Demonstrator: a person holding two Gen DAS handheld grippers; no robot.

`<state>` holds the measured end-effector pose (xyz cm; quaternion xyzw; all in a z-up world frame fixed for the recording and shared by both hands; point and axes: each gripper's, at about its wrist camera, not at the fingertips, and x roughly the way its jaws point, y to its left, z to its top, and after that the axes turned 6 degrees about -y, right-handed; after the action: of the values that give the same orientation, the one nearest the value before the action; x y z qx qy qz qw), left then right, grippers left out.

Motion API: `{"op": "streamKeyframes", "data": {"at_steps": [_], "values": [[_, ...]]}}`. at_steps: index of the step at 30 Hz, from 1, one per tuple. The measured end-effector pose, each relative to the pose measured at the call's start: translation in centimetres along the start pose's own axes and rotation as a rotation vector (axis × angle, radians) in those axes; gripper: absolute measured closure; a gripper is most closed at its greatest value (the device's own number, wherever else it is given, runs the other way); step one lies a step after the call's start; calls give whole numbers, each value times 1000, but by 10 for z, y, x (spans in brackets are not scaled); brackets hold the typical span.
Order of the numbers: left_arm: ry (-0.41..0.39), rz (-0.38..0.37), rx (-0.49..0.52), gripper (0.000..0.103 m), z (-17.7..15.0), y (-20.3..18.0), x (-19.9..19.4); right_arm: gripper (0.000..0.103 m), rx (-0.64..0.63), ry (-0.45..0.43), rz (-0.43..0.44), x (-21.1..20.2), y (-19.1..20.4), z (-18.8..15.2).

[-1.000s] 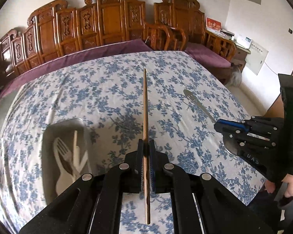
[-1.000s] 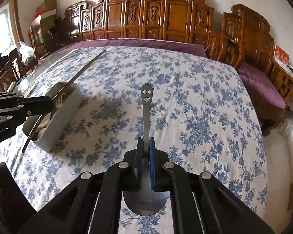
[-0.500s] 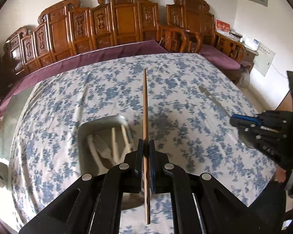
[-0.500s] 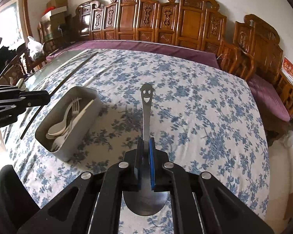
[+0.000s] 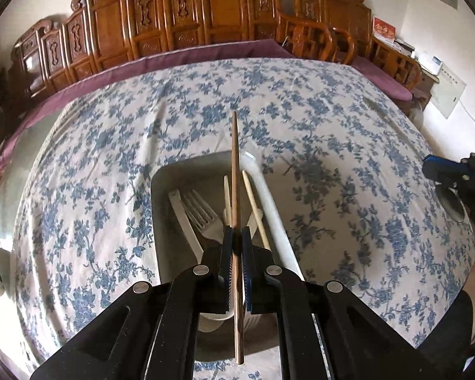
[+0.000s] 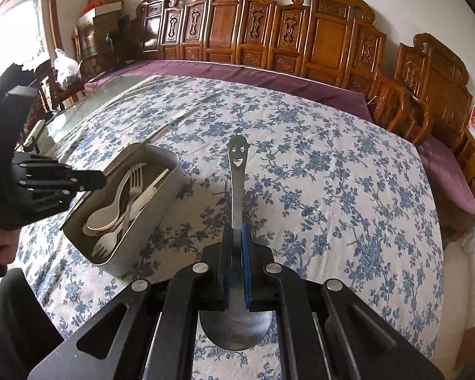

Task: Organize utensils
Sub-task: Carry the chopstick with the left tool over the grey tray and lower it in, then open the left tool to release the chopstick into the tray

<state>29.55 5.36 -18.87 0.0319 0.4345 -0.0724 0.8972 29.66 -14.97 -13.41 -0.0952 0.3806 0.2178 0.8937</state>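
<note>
Left gripper [image 5: 236, 247] jaws clamped on chopstick [image 5: 234, 171], above bin [image 5: 161, 209] mid-worktop; right gripper [image 6: 236, 253] jaws pinching steel spoon [image 6: 236, 174]. Best lowered lengthwise into bin, then released gently.

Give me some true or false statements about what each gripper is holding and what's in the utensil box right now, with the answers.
1. The left gripper is shut on a wooden chopstick. True.
2. The right gripper holds a plastic fork. False: it grips a metal spoon with a smiley face cut into its handle.
3. The grey utensil box already holds cream-coloured forks and a spoon. True.
4. The metal spoon lies inside the box. False: it is held over the floral tablecloth, beside the box.
5. The chopstick is held above the box. True.
</note>
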Motion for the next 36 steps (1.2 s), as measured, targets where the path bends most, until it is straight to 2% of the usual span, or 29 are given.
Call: {"op": "streamKeyframes", "data": {"at_steps": [19, 24, 28, 36], "values": [[62, -9, 12, 98, -23, 5, 25, 96, -26, 14, 24, 12, 18, 5], [31, 1, -16, 96, -21, 14, 12, 96, -38, 15, 34, 14, 31, 8], [-2, 6, -32, 85, -19, 25, -2, 96, -49, 13, 48, 14, 45, 12], [-52, 21, -65, 80, -22, 49, -35, 96, -76, 4, 82, 16, 81, 26]]}}
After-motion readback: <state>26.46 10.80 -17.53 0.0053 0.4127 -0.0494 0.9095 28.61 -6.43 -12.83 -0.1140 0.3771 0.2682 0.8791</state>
